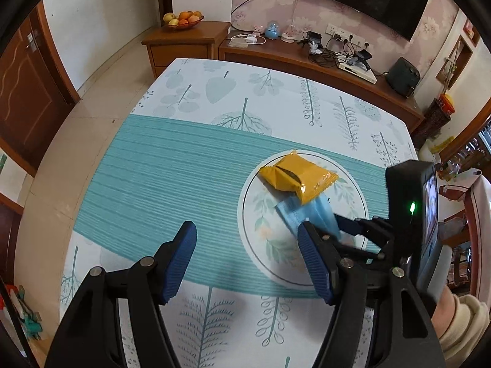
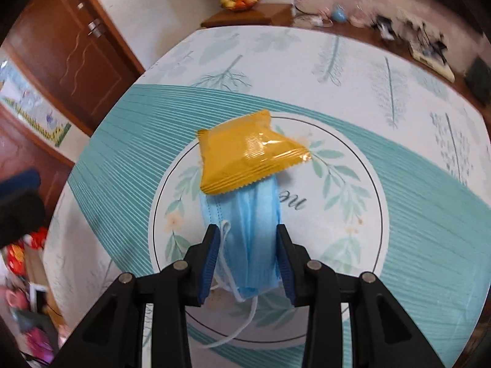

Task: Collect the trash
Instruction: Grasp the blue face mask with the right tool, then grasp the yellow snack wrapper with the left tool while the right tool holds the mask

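Note:
A white round plate (image 1: 353, 190) with a leaf print lies on the table's teal stripe. On it rests a yellow snack wrapper (image 1: 296, 178) (image 2: 245, 156), its near end lying over a crumpled blue face mask (image 1: 302, 211) (image 2: 251, 214). My right gripper (image 2: 247, 239) points down at the plate (image 2: 353, 214) and straddles the mask's near end. Its jaws stand partly open, close to the mask's two sides, white ear loops trailing below. My left gripper (image 1: 245, 230) hangs open over the plate's left rim with nothing between its fingers. The right gripper (image 1: 349, 227) also shows there.
The tablecloth (image 1: 214, 98) is white with leaf prints and a teal band. Behind the table stand a wooden cabinet (image 1: 184, 46) with a fruit bowl (image 1: 182, 20), and a low sideboard (image 1: 307, 58) with cables and gadgets. A sleeve (image 1: 460, 322) is at the right.

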`<action>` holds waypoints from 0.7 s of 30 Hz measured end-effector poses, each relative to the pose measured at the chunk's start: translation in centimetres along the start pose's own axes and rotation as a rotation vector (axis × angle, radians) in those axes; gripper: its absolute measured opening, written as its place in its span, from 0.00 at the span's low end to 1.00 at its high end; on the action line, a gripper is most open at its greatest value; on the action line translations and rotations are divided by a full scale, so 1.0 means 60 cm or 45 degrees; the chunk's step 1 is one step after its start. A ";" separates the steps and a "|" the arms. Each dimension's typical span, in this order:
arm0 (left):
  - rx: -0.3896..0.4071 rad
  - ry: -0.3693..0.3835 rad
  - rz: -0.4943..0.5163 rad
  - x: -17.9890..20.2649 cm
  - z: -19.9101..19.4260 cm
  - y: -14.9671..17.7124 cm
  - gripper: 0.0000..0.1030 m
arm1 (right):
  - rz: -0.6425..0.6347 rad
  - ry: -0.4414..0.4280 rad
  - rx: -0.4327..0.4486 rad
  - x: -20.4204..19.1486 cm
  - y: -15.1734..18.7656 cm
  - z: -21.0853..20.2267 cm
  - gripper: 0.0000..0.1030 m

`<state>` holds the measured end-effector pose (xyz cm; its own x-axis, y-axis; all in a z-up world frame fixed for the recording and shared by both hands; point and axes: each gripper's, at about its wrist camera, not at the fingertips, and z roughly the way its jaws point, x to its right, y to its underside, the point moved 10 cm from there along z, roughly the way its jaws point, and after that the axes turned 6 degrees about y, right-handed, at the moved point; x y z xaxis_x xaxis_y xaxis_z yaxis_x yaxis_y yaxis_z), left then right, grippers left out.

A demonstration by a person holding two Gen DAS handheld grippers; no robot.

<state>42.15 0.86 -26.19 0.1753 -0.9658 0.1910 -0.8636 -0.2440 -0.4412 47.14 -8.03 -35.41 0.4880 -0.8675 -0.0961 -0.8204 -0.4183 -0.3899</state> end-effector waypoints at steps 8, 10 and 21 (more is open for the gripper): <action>-0.008 0.044 0.006 0.028 0.025 -0.031 0.65 | -0.058 -0.101 -0.049 0.005 0.032 -0.017 0.05; -0.016 0.063 -0.006 0.035 0.034 -0.039 0.65 | -0.062 -0.120 -0.057 0.010 0.042 -0.032 0.04; -0.103 0.148 -0.133 0.077 0.124 -0.081 0.65 | 0.141 -0.069 0.037 0.137 0.030 -0.091 0.04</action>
<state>50.66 -3.06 -29.68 0.2142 -0.9177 0.3345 -0.8796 -0.3301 -0.3424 48.07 -17.35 -31.91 0.4110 -0.8918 -0.1891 -0.8616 -0.3122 -0.4003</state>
